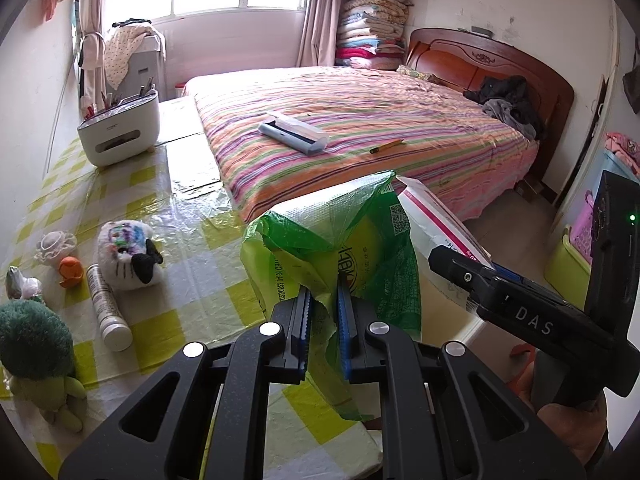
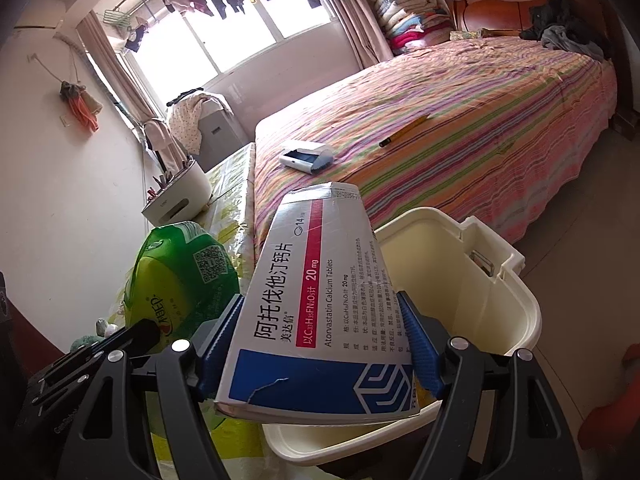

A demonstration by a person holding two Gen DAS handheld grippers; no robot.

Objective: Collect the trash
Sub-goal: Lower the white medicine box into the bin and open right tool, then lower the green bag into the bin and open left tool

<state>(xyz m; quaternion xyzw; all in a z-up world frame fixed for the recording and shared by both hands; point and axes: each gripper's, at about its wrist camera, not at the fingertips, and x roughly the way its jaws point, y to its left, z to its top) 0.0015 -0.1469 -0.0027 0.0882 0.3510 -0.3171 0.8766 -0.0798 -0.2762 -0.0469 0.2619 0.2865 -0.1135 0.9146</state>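
My left gripper [image 1: 324, 312] is shut on a crumpled green plastic bag [image 1: 332, 248] and holds it up above the table's right edge; the bag also shows in the right wrist view [image 2: 180, 276]. My right gripper [image 2: 320, 344] is shut on a white, red and blue medicine box [image 2: 320, 304], held over an open cream plastic bin [image 2: 480, 280] beside the table. The box [image 1: 436, 220] and right gripper [image 1: 472, 280] show at the right of the left wrist view, just right of the bag.
The table has a yellow-checked plastic cover [image 1: 192, 260]. On it lie a white plush cat [image 1: 128, 256], a white tube [image 1: 108, 308], a green plush toy [image 1: 36, 356], small trinkets [image 1: 60, 252] and a white desk organiser [image 1: 120, 128]. The striped bed [image 1: 360, 120] stands behind.
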